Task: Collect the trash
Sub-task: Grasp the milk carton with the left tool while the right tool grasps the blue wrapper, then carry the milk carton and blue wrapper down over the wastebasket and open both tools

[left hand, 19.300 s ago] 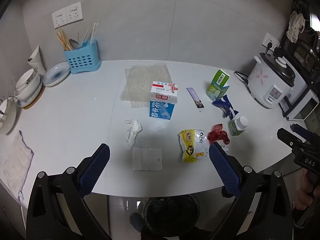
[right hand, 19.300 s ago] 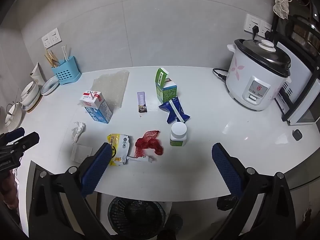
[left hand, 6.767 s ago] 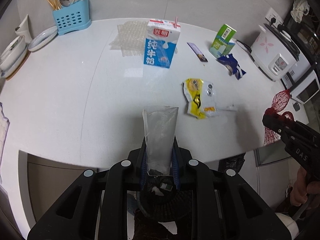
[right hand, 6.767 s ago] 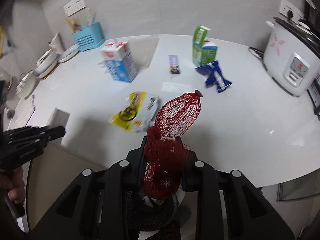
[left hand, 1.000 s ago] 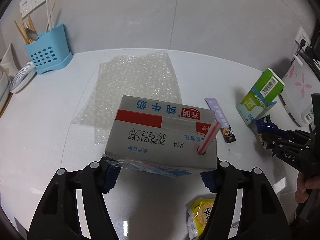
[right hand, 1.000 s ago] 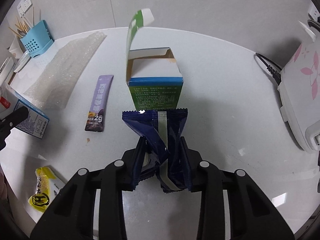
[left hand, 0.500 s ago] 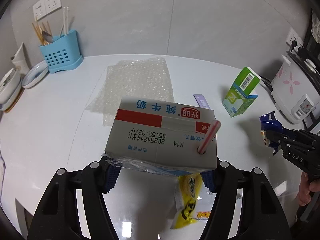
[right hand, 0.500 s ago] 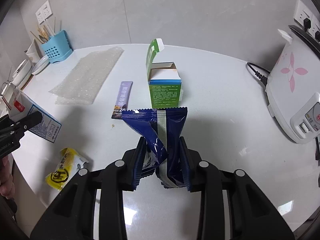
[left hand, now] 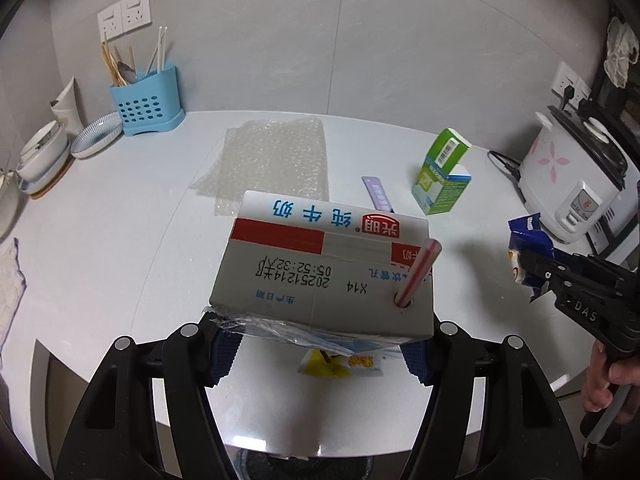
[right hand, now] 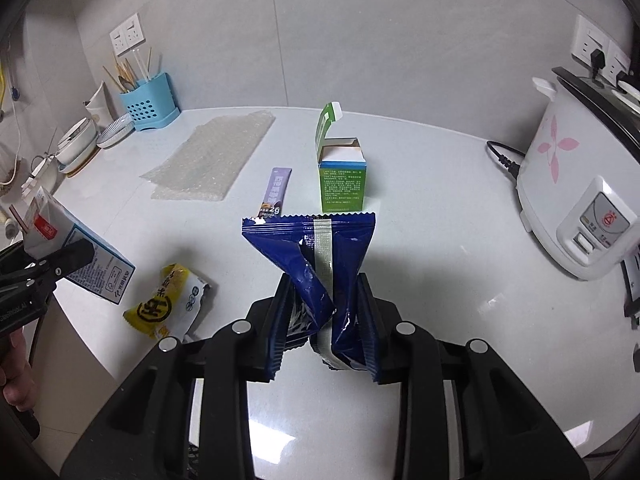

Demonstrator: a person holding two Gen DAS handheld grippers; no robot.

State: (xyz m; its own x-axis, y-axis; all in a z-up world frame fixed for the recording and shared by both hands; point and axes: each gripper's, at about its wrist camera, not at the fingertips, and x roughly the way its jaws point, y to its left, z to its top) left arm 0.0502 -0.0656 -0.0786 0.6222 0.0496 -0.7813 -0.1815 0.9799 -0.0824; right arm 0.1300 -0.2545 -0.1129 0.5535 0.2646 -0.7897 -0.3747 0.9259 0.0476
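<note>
Milk carton (left hand: 320,272) with a straw (left hand: 416,272) sits clamped in the left gripper (left hand: 320,354) above the white counter (left hand: 120,240), blue wrapper (right hand: 320,268) is pinched in the right gripper (right hand: 324,328), while a yellow wrapper (right hand: 168,304), green box (right hand: 340,176), purple sachet (right hand: 276,192) and bubble wrap (right hand: 208,164) lie on the counter.

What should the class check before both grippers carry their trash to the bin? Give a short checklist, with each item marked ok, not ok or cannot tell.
1. Left gripper clamps milk carton: ok.
2. Right gripper pinches blue wrapper: ok.
3. Both items lifted off the counter: ok.
4. Straw seated in the carton: ok.
5. Carton empty, no drips: cannot tell.
6. Bin below the counter edge unobstructed: cannot tell.
</note>
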